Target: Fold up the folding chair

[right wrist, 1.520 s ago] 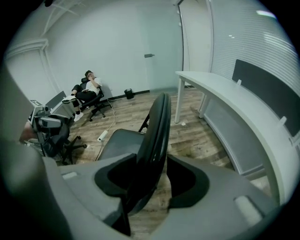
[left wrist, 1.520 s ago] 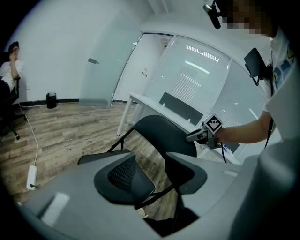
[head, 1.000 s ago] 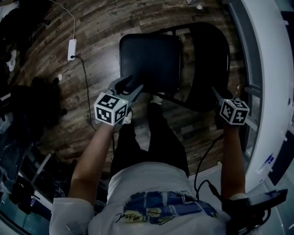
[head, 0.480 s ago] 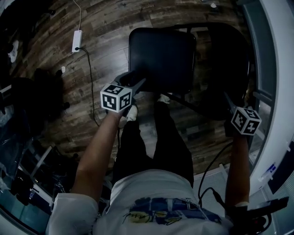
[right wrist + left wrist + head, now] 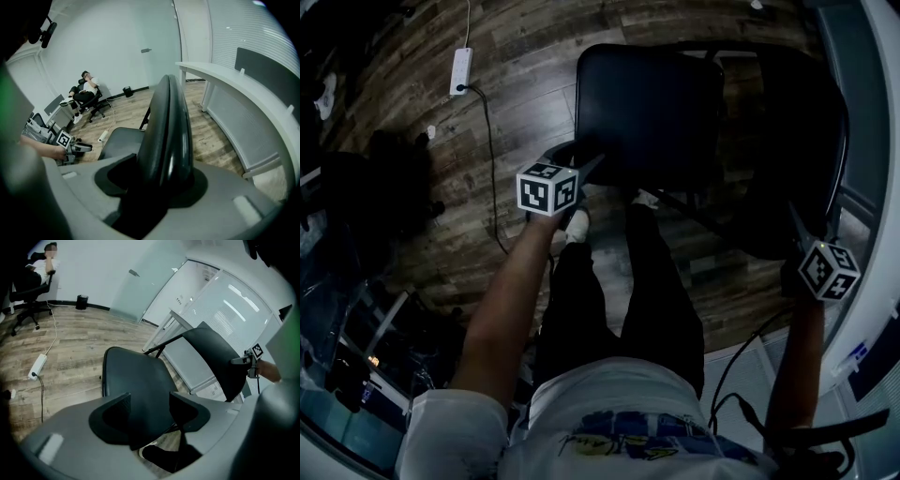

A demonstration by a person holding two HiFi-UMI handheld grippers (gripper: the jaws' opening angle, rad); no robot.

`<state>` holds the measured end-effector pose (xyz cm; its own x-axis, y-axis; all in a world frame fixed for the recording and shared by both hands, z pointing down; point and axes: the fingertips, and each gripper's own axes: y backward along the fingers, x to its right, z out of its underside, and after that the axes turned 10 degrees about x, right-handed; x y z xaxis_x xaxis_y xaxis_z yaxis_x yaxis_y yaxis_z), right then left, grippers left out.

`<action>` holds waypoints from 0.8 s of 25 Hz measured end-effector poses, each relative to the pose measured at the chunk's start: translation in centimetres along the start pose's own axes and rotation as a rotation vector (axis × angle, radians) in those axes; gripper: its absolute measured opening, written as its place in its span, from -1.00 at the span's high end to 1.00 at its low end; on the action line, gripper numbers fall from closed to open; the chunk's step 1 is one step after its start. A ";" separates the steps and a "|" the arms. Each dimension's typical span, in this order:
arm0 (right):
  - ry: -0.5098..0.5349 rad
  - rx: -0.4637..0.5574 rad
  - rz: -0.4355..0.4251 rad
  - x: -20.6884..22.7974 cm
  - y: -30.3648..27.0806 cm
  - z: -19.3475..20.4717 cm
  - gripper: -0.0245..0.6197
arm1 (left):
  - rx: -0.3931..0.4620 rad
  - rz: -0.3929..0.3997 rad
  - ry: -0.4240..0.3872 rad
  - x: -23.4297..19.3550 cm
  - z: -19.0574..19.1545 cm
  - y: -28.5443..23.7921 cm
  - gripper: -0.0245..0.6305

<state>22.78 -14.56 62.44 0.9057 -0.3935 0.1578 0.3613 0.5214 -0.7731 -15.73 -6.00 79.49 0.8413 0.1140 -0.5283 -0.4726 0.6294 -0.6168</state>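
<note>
Wooden floor (image 5: 516, 103) carries the folding chair (image 5: 647, 112), unfolded. Our right gripper (image 5: 164, 173) clamps the backrest (image 5: 166, 122) edge. Our left gripper (image 5: 150, 406), jaws just opened wider, straddles the seat (image 5: 136, 380) front unpressed; we should close firmly before lifting

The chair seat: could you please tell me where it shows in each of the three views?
Head view: the chair seat is at top centre.
Left gripper view: the chair seat fills the centre, just beyond the jaws.
Right gripper view: the chair seat is left of centre, partly behind the backrest.
Shared landmark: the backrest, right of the seat in the head view and the left gripper view.
</note>
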 end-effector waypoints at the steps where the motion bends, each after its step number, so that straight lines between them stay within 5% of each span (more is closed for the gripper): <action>1: 0.001 0.002 0.001 0.0 0.0 0.0 0.32 | -0.007 -0.004 0.003 -0.7 0.5 -0.2 0.11; 15: 0.016 0.029 0.006 0.0 0.2 -0.7 0.32 | -0.035 -0.067 0.161 -9.0 5.0 -4.9 -0.09; 20: 0.019 0.034 0.006 -0.1 0.3 -0.8 0.32 | -0.001 -0.030 0.297 -10.2 6.0 -6.3 -0.18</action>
<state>22.64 -14.94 61.67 0.9036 -0.4043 0.1418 0.3637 0.5489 -0.7526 -19.75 -6.51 92.22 0.7411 -0.1347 -0.6578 -0.4496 0.6280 -0.6352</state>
